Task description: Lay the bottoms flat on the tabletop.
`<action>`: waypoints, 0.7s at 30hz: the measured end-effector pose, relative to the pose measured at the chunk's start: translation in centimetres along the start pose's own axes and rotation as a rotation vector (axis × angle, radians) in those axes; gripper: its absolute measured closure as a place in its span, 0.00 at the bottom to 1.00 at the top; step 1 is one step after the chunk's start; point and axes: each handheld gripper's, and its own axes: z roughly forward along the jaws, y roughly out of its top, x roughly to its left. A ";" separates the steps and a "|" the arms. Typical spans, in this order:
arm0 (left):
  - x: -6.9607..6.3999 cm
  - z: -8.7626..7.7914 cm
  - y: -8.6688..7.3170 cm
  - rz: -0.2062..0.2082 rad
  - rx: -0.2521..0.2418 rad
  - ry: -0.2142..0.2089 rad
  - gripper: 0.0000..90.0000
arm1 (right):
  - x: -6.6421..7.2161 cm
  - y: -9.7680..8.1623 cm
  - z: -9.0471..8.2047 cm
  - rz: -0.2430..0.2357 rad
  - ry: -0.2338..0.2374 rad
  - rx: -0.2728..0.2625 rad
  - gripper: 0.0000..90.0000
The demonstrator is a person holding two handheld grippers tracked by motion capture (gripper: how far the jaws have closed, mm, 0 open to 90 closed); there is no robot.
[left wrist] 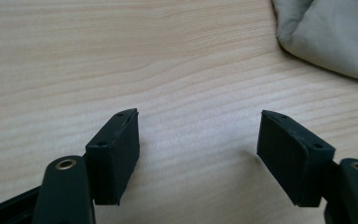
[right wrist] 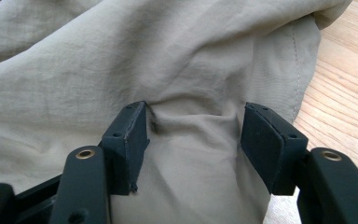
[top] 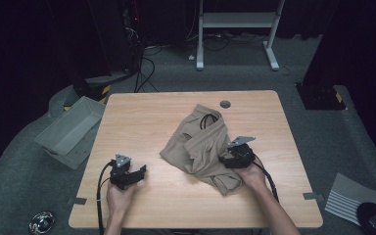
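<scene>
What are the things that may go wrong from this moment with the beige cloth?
1. The right gripper presses open jaws into the crumpled garment; closing may pinch several layers.
2. A black cord lies in the garment's folds and could snag.
3. The left gripper stands open over bare table, so nothing steadies the cloth.

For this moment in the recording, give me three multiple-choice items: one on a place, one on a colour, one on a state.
1. Where does the garment lie on the table?
A. centre to right
B. far left corner
C. off the table

2. What colour is the garment?
A. red
B. khaki beige
C. navy

3. How does the left tool stand?
A. clamped on cloth
B. open over bare wood
C. holding a cable

Key:
1 A, the high view shows it from the middle toward the right tool.
2 B, both tool views show pale khaki cloth.
3 B, the left tool view shows only wood grain between its jaws.
</scene>
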 end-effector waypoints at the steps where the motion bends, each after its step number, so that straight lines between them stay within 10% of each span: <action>1: 0.0 0.0 0.0 0.000 0.000 0.000 0.33 | 0.0 0.0 0.0 0.000 0.000 0.000 0.46; 16: -2.9 3.5 4.1 0.060 -0.088 -0.215 0.35 | 0.0 -0.1 0.0 0.000 0.003 -0.006 0.45; 21: -3.6 4.4 4.2 0.055 -0.090 -0.200 0.38 | 0.0 -0.1 0.0 0.004 0.002 -0.007 0.45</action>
